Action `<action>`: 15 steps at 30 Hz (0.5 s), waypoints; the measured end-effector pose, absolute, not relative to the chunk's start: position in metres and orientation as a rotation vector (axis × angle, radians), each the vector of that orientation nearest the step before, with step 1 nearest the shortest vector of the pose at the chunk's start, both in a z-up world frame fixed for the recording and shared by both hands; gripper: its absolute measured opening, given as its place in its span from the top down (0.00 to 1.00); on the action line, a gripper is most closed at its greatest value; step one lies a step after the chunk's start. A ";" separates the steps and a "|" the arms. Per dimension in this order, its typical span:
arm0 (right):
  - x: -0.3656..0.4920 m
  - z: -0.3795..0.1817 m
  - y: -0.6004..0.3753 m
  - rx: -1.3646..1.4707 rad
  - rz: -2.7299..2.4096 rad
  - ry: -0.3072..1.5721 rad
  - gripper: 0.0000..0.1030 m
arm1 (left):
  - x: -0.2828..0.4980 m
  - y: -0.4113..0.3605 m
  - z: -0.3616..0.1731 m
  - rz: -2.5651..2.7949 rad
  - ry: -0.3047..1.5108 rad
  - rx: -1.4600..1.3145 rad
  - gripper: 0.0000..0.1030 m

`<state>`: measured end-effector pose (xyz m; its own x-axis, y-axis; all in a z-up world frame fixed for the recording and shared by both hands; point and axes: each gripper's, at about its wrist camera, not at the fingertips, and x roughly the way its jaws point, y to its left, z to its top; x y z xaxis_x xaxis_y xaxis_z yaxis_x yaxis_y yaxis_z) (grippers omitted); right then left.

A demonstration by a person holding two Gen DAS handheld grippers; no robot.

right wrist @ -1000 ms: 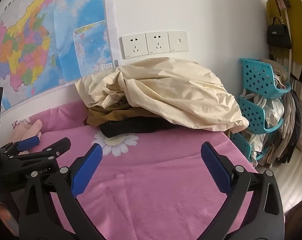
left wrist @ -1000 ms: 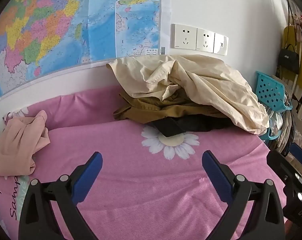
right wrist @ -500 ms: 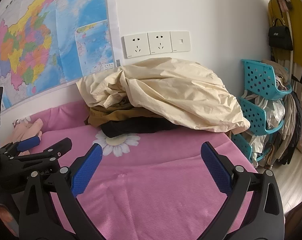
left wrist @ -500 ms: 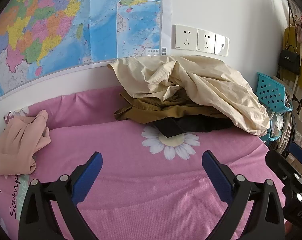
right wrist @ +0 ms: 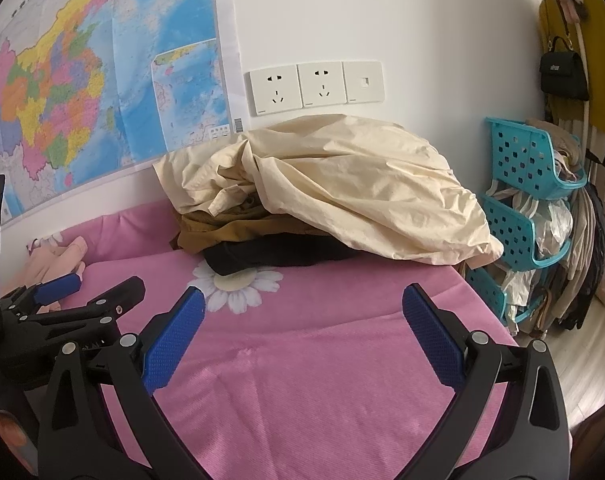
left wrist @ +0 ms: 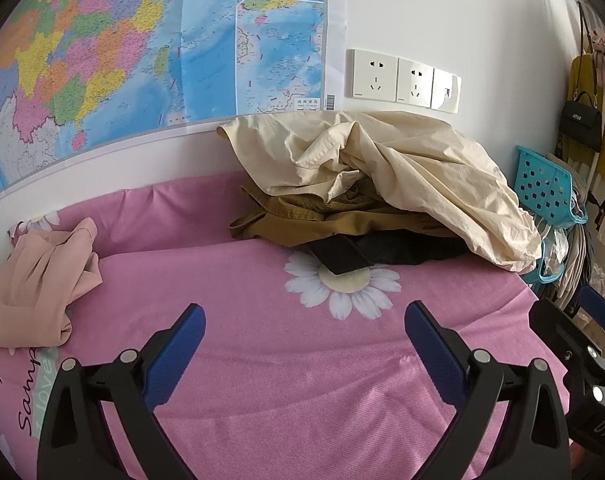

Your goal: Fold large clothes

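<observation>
Jaws stand wide apart on both tools, holding nothing: the left gripper (left wrist: 302,332) and right gripper (right wrist: 302,316) hover side by side, level, over the bare near part of the pink bed (left wrist: 302,400), pointing at the wall. Clothes are heaped at the bed's far edge, a cream garment (right wrist: 342,184) draped over a brown one (left wrist: 302,216) and a black one (right wrist: 270,254). Best to reach for the cream garment first, pinching an edge or collar, not a bunched fold, and drag it onto open bed.
</observation>
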<state>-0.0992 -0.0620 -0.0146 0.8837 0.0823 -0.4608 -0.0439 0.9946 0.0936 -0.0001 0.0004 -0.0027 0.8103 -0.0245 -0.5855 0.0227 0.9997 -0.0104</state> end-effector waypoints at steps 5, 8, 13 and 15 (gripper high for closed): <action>-0.098 -0.013 -0.064 0.084 0.068 0.478 0.05 | 0.000 0.000 -0.002 -0.024 0.625 -0.005 0.06; -0.097 -0.012 -0.064 0.085 0.070 0.477 0.05 | 0.001 0.001 -0.002 -0.023 0.626 -0.008 0.06; -0.096 -0.012 -0.061 0.079 0.074 0.476 0.05 | 0.000 0.002 -0.002 -0.017 0.622 -0.010 0.06; -0.095 -0.012 -0.060 0.077 0.076 0.479 0.05 | 0.000 0.003 -0.002 -0.018 0.624 -0.013 0.06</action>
<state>-0.0953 -0.0600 -0.0117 0.8847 0.0912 -0.4572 -0.0551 0.9943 0.0917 -0.0001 0.0025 -0.0022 0.8115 -0.0211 -0.5840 0.0133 0.9998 -0.0176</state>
